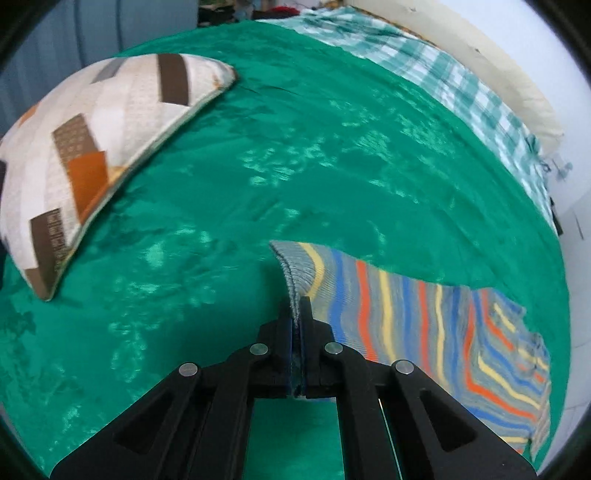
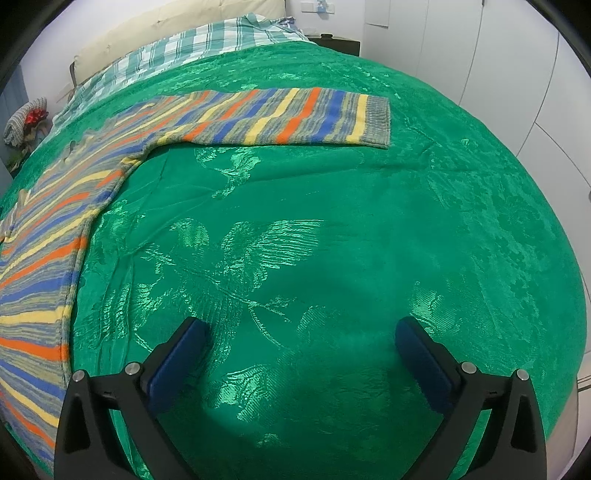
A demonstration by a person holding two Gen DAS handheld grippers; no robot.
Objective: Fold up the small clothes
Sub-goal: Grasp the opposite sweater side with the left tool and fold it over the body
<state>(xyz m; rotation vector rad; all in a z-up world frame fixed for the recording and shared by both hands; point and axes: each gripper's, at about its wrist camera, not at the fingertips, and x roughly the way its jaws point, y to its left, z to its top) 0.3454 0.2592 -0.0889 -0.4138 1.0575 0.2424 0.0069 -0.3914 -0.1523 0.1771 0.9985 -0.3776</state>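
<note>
A small striped knit sweater (image 1: pixel 424 325) in grey, blue, orange and yellow lies on a green bedspread (image 1: pixel 258 166). My left gripper (image 1: pixel 295 306) is shut on the grey ribbed cuff (image 1: pixel 295 266) of one sleeve and holds it a little above the bedspread. In the right wrist view the sweater's body (image 2: pixel 48 236) lies at the left and its other sleeve (image 2: pixel 280 118) stretches flat to the right, ending in a grey cuff (image 2: pixel 375 120). My right gripper (image 2: pixel 301 332) is open and empty over bare bedspread (image 2: pixel 369 240), well short of that sleeve.
A patchwork pillow (image 1: pixel 92 147) in cream, brown and orange lies at the left of the bed. A teal checked sheet (image 1: pixel 443 74) and a cream pillow (image 2: pixel 166 33) lie by the headboard wall. White cupboard doors (image 2: pixel 517 74) stand beyond the bed's right edge.
</note>
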